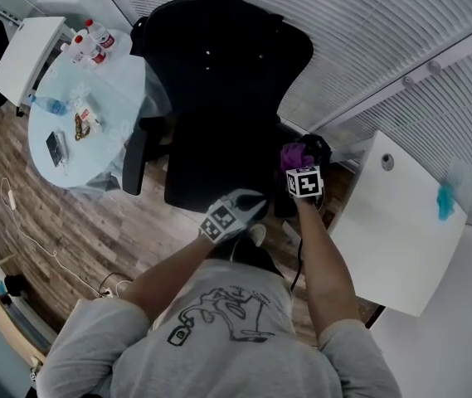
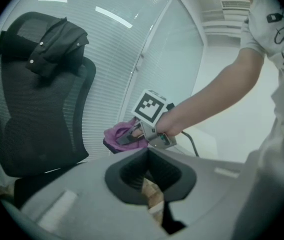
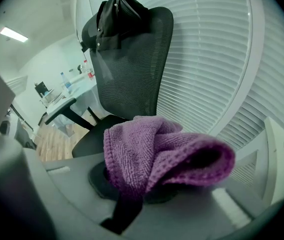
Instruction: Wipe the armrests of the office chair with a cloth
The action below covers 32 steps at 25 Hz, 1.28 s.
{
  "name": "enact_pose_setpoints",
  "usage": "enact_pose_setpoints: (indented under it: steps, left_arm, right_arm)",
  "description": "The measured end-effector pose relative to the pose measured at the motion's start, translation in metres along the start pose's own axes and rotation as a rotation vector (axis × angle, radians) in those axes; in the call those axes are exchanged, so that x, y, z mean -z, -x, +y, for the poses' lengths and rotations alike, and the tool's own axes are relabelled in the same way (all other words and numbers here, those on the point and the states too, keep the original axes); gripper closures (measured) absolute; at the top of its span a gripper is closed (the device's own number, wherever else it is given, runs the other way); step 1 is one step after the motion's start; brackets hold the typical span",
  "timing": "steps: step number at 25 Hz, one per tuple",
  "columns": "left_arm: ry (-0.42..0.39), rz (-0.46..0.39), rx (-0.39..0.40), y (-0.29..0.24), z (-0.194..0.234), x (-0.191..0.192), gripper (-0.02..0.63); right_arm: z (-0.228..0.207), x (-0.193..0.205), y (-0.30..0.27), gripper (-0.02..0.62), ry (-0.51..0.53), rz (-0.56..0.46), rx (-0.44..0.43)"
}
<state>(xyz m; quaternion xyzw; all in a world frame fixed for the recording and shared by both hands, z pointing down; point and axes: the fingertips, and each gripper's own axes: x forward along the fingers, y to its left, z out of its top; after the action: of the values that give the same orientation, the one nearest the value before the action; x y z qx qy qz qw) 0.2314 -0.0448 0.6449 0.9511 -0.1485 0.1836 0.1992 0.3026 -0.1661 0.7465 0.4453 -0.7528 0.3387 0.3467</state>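
Head view, centre right: right gripper (image 1: 299, 166) closed on a purple cloth (image 1: 294, 154), marker cube facing up. Confirmed in right gripper view: jaws pinched on bunched cloth (image 3: 156, 154), folds spilling over both sides.

Cloth pressed down on the dark pad of the armrest (image 1: 317, 148) at the right side of the office chair (image 1: 219, 98). Same seen in left gripper view, mid frame: cloth (image 2: 116, 136) lying on the dark pad (image 2: 109, 145), gripper tips in contact with it.

Left gripper (image 1: 244, 206) lower centre of head view, just in front of the seat edge, apart from cloth and armrests. Jaws drawn together in left gripper view, only a thin slit between, nothing held.

Chair in centre and upper centre of head view, mesh back toward the window blinds (image 1: 385, 23). Black garment (image 2: 57, 44) draped over top of backrest. Other armrest (image 1: 134, 160) at left of seat, untouched by either gripper.

Upper left of frame: round glass table (image 1: 124, 85) with bottles (image 1: 94, 40) and small items. Right of frame: white table (image 1: 393, 222). Wood floor (image 1: 53, 222) at lower left.
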Motion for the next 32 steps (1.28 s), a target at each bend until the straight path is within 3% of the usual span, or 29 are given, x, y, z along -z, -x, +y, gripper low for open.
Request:
enact_pose_setpoints:
  steps: [23,32]
  left_arm:
    - [-0.01,0.009,-0.006,0.009,-0.012,0.018,0.604]
    - [0.006,0.029,-0.002,0.012,-0.021,0.024,0.604]
  right_arm:
    - [0.058,0.11,0.071,0.561,0.009,-0.086,0.044]
    - [0.064,0.126,0.08,0.561,-0.063,-0.098,0.032]
